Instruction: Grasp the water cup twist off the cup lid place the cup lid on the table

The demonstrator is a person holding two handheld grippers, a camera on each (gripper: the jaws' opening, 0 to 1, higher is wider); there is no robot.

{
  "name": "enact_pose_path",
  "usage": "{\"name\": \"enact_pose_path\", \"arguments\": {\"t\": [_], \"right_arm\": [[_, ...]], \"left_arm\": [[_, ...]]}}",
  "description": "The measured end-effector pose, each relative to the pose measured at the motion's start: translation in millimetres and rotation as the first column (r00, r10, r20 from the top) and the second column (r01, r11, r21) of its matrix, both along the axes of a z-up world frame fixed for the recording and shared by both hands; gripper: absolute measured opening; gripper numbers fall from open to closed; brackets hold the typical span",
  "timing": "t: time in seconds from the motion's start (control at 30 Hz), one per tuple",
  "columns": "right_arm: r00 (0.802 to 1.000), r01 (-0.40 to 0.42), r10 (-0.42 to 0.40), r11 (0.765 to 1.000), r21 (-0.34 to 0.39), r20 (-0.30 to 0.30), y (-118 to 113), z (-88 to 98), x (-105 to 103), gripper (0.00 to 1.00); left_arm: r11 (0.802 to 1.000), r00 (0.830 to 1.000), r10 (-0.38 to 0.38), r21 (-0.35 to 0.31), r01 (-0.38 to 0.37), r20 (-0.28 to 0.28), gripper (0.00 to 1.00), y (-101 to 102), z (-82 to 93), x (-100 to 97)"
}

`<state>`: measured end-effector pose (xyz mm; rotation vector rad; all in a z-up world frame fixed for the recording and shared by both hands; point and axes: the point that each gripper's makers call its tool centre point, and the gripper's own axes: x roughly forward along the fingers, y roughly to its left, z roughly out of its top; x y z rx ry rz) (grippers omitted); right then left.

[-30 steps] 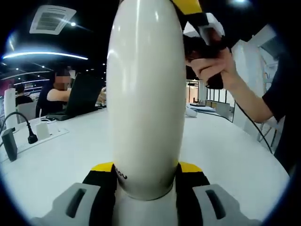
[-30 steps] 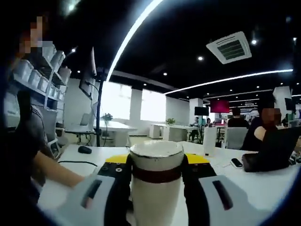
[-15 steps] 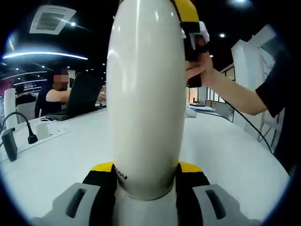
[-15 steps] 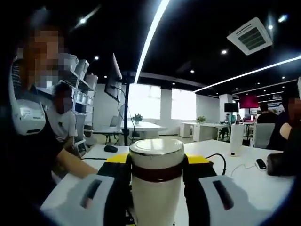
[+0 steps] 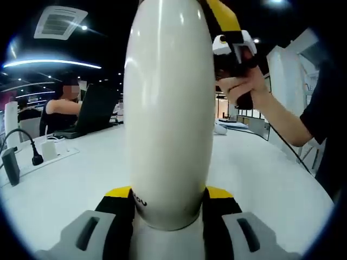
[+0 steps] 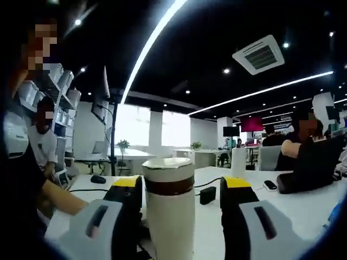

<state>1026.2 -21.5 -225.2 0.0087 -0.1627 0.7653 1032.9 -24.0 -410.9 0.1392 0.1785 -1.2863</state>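
Water cup (image 5: pixel 168 108) body glossy smooth white; cup lid (image 6: pixel 168 176) satin cream; table (image 5: pixel 260 173) matt white

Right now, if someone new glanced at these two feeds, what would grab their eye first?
The tall white water cup, standing upright and clamped near its base by the left hand-held gripper. In the right gripper view, the cup lid with its dark band sits between the right hand-held gripper's jaws, which stand open with a gap on the right side. A person's hand holds that gripper up beside the cup's top.
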Motion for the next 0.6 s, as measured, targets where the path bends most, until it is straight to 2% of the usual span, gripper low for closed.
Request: {"name": "enact_pose_path", "arguments": {"t": [0.03,0.07,0.17,0.2,0.3,0.4,0.47,0.6], "right_arm": [[0.999,0.035,-0.035,0.999,-0.004,0.012,0,-0.2,-3,0.60],[0.998,0.051,-0.052,0.998,0.023,0.035,3,4.1,-7,0.60],[0.994,0.102,-0.103,0.994,0.041,0.041,9,4.7,-15,0.60],[0.986,0.162,-0.162,0.987,0.015,0.044,8,2.9,-13,0.60],[0.960,0.276,-0.273,0.960,-0.037,0.062,6,2.6,-9,0.60],[0.941,0.336,-0.336,0.942,0.007,0.040,5,7.4,-9,0.60],[0.930,0.363,-0.364,0.931,0.027,0.049,7,11.2,-12,0.59],[0.912,0.404,-0.402,0.915,-0.007,0.077,16,13.6,-7,0.57]], "left_arm": [[1.000,1.000,0.000,0.000,0.000,0.000,0.51,0,0.1,-0.2],[1.000,1.000,0.000,0.000,0.000,0.000,0.51,0,0.1,-0.6],[1.000,1.000,0.001,0.001,-0.001,-0.002,0.51,0,-0.3,0.0],[1.000,1.000,0.002,0.001,-0.002,-0.002,0.51,0,-0.5,0.6],[1.000,1.000,0.004,0.001,-0.004,-0.002,0.51,0,-0.9,2.3],[1.000,1.000,0.003,0.001,-0.003,-0.002,0.51,-1,-0.9,2.3],[1.000,1.000,0.003,0.001,-0.003,-0.001,0.51,-1,-0.8,2.0],[1.000,1.000,0.004,0.001,-0.004,-0.002,0.51,-1,-0.6,1.8]]}}
